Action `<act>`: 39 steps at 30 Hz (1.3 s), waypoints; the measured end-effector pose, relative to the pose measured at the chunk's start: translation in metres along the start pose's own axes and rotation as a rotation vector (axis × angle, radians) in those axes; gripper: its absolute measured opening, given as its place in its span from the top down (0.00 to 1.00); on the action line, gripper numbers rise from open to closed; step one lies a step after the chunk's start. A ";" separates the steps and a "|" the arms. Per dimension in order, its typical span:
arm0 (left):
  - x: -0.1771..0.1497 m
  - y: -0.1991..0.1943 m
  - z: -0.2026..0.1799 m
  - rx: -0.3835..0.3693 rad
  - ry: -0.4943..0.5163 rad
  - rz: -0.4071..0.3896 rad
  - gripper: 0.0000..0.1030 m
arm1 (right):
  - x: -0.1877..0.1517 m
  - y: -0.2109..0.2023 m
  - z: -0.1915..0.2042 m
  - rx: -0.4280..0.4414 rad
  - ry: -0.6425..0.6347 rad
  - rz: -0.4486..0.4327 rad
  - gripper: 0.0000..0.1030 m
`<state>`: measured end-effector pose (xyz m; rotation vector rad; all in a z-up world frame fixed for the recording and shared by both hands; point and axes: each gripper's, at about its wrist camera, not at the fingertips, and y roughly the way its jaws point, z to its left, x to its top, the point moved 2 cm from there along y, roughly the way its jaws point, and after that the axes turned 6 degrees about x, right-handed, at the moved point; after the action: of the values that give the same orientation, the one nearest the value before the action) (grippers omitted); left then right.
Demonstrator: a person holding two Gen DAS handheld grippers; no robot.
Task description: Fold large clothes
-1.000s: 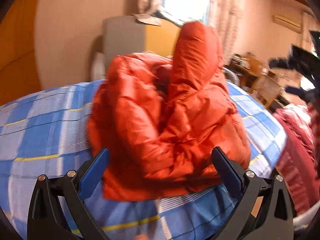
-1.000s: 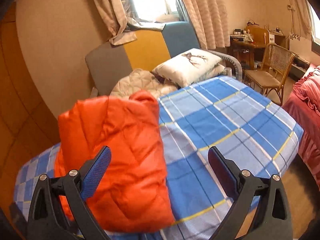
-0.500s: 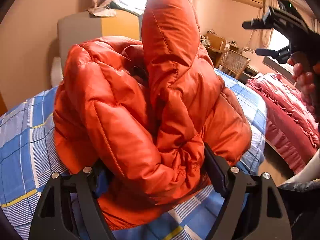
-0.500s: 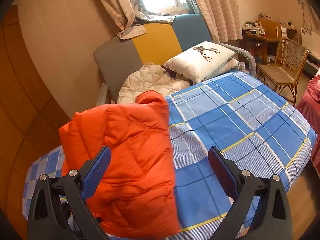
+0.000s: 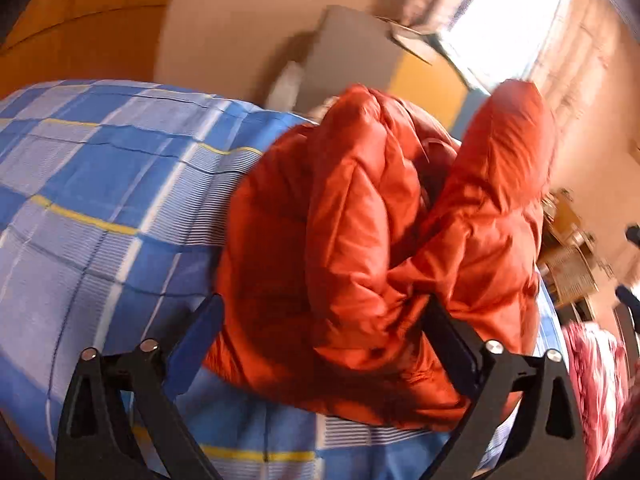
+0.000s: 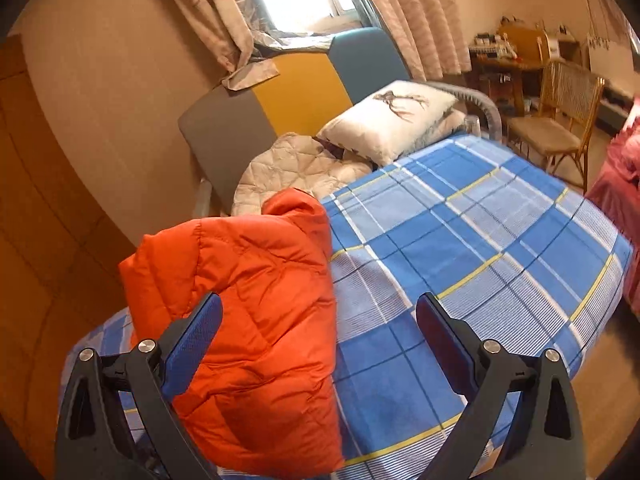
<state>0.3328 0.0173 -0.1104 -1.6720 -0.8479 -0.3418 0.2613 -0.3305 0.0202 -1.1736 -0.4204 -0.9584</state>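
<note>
A puffy orange down jacket [image 5: 372, 248] lies bundled on the blue checked bed [image 5: 100, 184], its hood standing up at the right. My left gripper [image 5: 320, 320] is open with its jaws wide on either side of the jacket's near edge, the fabric bulging between them. In the right wrist view the same jacket [image 6: 256, 320] lies folded at the left side of the bed [image 6: 480, 248]. My right gripper [image 6: 320, 316] is open and empty above the bed's near edge, its left finger over the jacket.
A white pillow [image 6: 396, 120] and a quilted beige blanket [image 6: 296, 172] lie at the head of the bed against a grey, yellow and blue headboard [image 6: 288, 92]. A wicker chair [image 6: 560, 120] and desk stand at the right. A pink bedspread [image 6: 620, 168] borders the right edge.
My left gripper has pulled back and tilted, so the jacket looks smaller and sits between the open jaws. My right gripper has barely moved.
</note>
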 end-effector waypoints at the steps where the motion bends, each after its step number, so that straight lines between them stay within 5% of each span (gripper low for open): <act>1: 0.002 -0.001 0.001 0.069 -0.021 0.007 0.06 | -0.001 0.000 0.003 0.002 -0.012 0.000 0.06; 3: 0.003 -0.003 0.000 0.110 -0.064 0.017 0.06 | -0.002 0.002 0.010 0.009 -0.031 0.003 0.06; 7: 0.003 -0.006 -0.025 0.161 0.026 -0.025 0.07 | 0.006 0.008 0.018 0.028 -0.049 -0.006 0.06; 14: 0.012 -0.004 0.004 0.160 -0.133 0.026 0.10 | 0.032 0.022 0.029 0.034 -0.053 -0.026 0.06; 17: 0.016 -0.025 0.047 0.273 -0.251 -0.035 0.05 | 0.043 0.029 0.026 0.029 -0.050 -0.026 0.06; 21: 0.006 -0.065 0.113 0.516 -0.300 -0.114 0.04 | 0.048 0.038 0.034 0.030 -0.076 -0.010 0.06; 24: -0.011 -0.075 0.130 0.578 -0.265 -0.106 0.05 | 0.043 0.041 0.047 0.021 -0.123 -0.025 0.06; 30: -0.031 -0.087 0.152 0.622 -0.358 -0.142 0.03 | 0.039 0.047 0.061 -0.028 -0.141 -0.079 0.06; 39: -0.044 -0.076 0.204 0.737 -0.437 -0.094 0.03 | -0.003 0.117 0.110 0.047 -0.178 0.098 0.45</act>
<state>0.2069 0.1973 -0.1417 -1.0187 -1.1970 0.2710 0.3747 -0.2206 -0.0093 -1.2296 -0.5199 -0.7585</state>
